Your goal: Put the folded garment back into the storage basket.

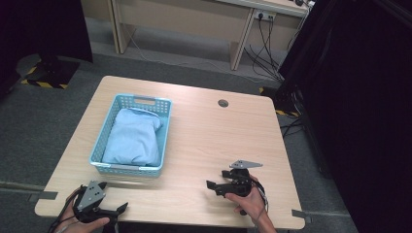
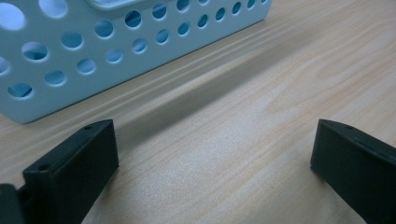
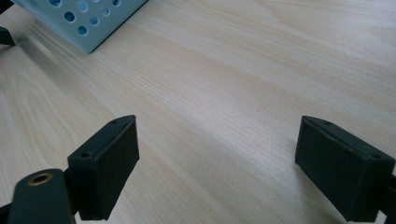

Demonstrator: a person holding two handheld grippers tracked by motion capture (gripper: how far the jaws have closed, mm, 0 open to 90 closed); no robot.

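High view: light blue perforated plastic basket (image 1: 131,136) sits on the left half of the wooden table (image 1: 218,141); folded pale blue cloth (image 1: 132,138) lies inside it, filling most of the floor; looks already stowed, so both hands probably rest back at the near edge; left gripper (image 1: 119,208) at the near left corner, jaws pointing right, basket just beyond and ahead of them; right gripper (image 1: 212,186) near the front right, jaws pointing left toward the basket, well apart from it; grey three-cornered plate on each; cable hole in the table far behind the right gripper; no label or writing readable.

Left gripper view: jaws stand wide apart, nothing between them but bare table (image 2: 243,121); basket wall (image 2: 70,51) just ahead and to the left of the left jaw, not touching; handle slot at its top edge; no brand mark visible.

Right gripper view: jaws wide open, empty, wood grain (image 3: 243,93) between them; basket corner (image 3: 88,18) far ahead, beyond the left jaw; cloth hidden behind the wall here; no text anywhere.
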